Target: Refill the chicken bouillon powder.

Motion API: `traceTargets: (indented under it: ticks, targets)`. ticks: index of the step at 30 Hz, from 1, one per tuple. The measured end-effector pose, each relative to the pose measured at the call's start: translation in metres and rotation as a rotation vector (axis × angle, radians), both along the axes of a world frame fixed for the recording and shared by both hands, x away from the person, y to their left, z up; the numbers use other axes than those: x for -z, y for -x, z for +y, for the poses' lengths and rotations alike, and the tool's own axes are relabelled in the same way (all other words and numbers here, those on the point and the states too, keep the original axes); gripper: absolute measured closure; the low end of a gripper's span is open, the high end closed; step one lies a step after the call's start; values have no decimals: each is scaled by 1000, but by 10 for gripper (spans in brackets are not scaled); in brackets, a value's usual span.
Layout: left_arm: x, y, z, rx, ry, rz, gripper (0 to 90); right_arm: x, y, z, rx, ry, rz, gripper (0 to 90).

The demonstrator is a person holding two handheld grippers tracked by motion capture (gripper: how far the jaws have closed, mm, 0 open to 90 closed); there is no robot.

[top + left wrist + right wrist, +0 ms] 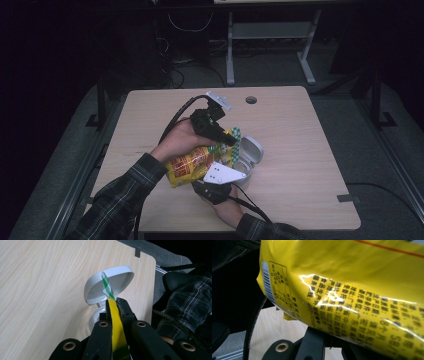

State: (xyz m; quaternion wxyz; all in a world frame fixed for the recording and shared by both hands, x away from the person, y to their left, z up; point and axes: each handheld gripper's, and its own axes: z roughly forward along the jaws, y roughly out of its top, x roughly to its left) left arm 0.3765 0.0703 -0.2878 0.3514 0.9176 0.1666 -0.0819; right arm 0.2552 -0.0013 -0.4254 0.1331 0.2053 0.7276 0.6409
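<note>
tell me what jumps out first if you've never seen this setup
The yellow snack bag stands out, held up above the middle of the wooden table between both tongs. The left tongs are shut on the bag's top seam, and the right tongs grip it lower down. Just behind the bag, a white round container sits on the table with its hinged lid flipped open.

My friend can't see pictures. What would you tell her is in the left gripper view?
Two black tongs are pinched shut on the thin top edge of a yellow snack bag, whose green-and-white checked corner pokes out past the tips. Just beyond stands a small white container with its round hinged lid flipped open, on a light wooden table. A plaid sleeve shows at right.
</note>
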Motion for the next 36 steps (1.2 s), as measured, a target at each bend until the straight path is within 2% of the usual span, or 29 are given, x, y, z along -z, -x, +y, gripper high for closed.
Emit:
traceTargets:
  ticks: [36]
  targets:
    - [-6, -3, -16, 7, -53, -25, 891, -3, -5, -7, 6, -48, 18, 899]
